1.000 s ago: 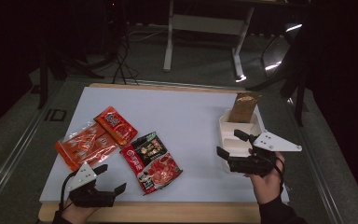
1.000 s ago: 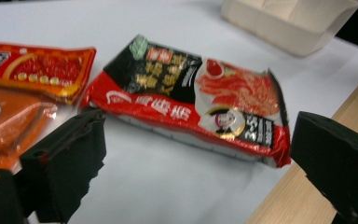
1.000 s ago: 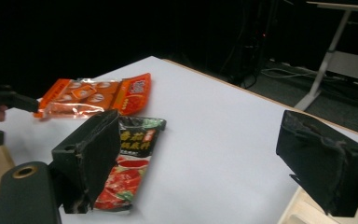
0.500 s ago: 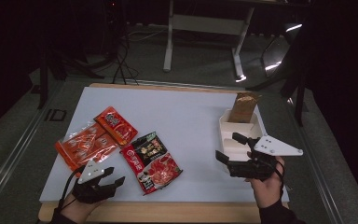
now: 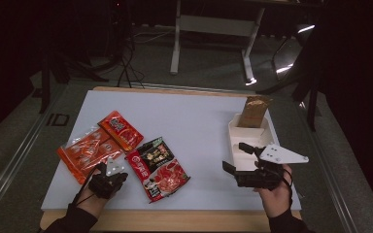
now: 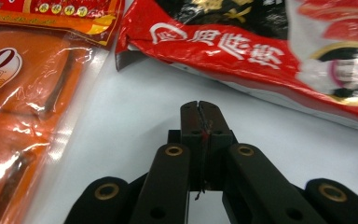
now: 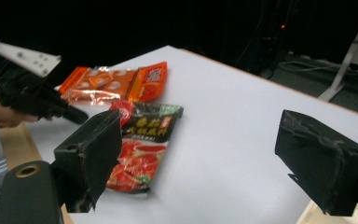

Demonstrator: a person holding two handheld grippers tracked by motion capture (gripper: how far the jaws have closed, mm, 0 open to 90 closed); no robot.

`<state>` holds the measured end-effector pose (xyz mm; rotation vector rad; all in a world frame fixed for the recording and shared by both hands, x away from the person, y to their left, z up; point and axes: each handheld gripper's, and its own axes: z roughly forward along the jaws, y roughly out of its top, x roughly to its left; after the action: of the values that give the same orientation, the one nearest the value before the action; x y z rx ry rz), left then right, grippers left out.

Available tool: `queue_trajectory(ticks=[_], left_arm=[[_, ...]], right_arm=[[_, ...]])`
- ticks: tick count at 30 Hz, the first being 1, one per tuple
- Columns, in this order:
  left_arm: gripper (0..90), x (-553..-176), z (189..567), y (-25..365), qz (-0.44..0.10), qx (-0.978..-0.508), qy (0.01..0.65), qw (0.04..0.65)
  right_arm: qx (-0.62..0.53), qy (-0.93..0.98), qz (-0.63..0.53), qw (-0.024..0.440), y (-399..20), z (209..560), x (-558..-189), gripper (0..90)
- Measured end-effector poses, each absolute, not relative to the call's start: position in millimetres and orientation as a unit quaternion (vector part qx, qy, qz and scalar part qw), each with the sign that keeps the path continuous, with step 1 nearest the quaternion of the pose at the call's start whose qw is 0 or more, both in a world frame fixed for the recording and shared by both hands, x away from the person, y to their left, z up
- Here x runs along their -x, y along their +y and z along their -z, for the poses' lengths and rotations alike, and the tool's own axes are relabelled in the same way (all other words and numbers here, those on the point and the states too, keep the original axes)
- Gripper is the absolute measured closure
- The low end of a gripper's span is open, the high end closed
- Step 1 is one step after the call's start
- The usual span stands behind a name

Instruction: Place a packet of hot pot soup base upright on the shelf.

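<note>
The white counter [image 5: 194, 121] carries three pouches at eight o'clock, none lifted yet. The red-and-black pouch [image 5: 158, 167] (Chinese lettering) lies just beside the left tongs [image 6: 199, 106], pressed together on nothing. The orange pack [image 5: 85, 154] bears a "0". The right tongs [image 7: 214, 163] stand spread, empty.

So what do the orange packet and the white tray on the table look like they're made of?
The orange packet looks like thin glossy plastic film: it is crinkled, partly see-through and catches bright glare. The white tray looks like rigid matte plastic or foam, with a smooth moulded rim and no shine; which of the two is hard to tell.
</note>
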<state>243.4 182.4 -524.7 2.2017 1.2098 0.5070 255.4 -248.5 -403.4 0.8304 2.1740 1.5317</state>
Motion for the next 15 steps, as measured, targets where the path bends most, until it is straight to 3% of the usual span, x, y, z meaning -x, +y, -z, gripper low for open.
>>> queue_trajectory(ticks=[15], left_arm=[[90.0, -271, 534, 165, -0.154, -0.838, 0.445, 0.275]], right_arm=[[-0.285, 0.774, -0.541, 0.165, -247, 406, -252, 14.6]])
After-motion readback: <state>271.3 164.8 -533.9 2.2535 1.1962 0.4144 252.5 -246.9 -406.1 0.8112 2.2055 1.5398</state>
